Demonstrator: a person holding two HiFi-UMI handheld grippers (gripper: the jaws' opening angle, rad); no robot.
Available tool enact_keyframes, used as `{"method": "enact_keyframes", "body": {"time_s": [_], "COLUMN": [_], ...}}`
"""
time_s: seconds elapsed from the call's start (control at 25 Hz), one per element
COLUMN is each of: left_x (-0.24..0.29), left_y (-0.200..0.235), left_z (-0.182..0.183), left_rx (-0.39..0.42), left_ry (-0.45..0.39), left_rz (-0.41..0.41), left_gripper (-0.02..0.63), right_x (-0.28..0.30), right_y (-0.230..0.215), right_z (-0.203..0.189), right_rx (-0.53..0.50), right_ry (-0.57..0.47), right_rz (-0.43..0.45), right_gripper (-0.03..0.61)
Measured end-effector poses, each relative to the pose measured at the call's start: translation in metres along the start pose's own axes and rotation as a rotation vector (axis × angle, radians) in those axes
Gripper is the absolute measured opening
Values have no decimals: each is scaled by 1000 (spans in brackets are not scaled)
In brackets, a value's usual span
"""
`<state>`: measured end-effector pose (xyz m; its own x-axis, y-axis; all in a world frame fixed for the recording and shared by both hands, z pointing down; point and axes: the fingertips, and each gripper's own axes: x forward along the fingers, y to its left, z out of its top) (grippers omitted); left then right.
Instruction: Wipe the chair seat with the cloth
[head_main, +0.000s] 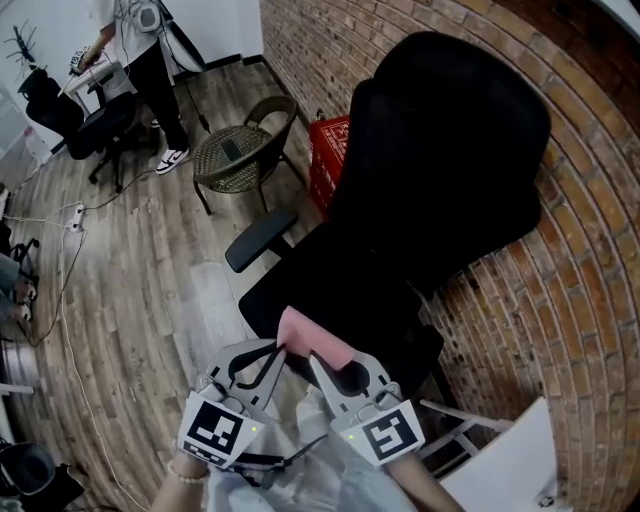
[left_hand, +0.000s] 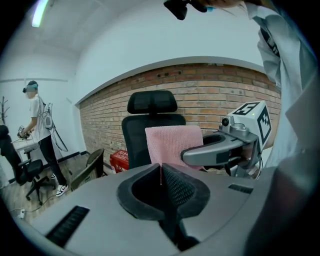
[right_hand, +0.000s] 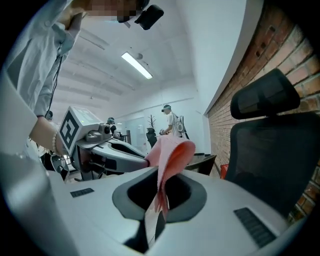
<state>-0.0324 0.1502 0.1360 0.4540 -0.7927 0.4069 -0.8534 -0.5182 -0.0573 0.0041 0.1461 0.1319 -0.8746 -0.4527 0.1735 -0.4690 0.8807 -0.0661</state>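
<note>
The left gripper (left_hand: 161, 171) has its jaws shut tight on one edge of the pink cloth (left_hand: 173, 142). Only a thin pink line shows between them. The right gripper (right_hand: 160, 192) has its jaws shut on the cloth too, and the cloth sticks up out of them and flops over at the top. The two grippers are side by side and close together, with the cloth held up between them. The chair (head_main: 440, 150) is black, and its seat (head_main: 340, 275) is just past the jaw tips and a bit below them. The cloth does not look like it is on the seat yet. It looks light and soft. It bends and folds by itself, so it will not push back. It could bunch up, or slip out if only a thin edge is held. A good place to hold it is a little way in from the edge, with plenty hanging free. Then the loose part can lie flat on the seat and rub it. The seat looks wide, so the wipe will likely take many strokes.
</note>
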Motion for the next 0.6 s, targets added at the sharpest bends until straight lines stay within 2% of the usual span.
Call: {"method": "enact_keyframes", "body": {"time_s": [0.16, 0.36, 0.6], "left_x": [23, 44, 82], "left_y": [16, 31, 58], "left_z": [-20, -62, -102], "left_rx": [-35, -79, -108], "left_ry": [61, 134, 188], "left_rz": [25, 34, 33], "left_gripper": [26, 26, 25], "right_x": [21, 47, 85], "right_y": [-18, -26, -46], "right_z": [-24, -70, -120], "right_rx": [40, 34, 119], "right_ry": [39, 130, 181], "right_rz": [27, 44, 66], "right_gripper": [51, 51, 52]}}
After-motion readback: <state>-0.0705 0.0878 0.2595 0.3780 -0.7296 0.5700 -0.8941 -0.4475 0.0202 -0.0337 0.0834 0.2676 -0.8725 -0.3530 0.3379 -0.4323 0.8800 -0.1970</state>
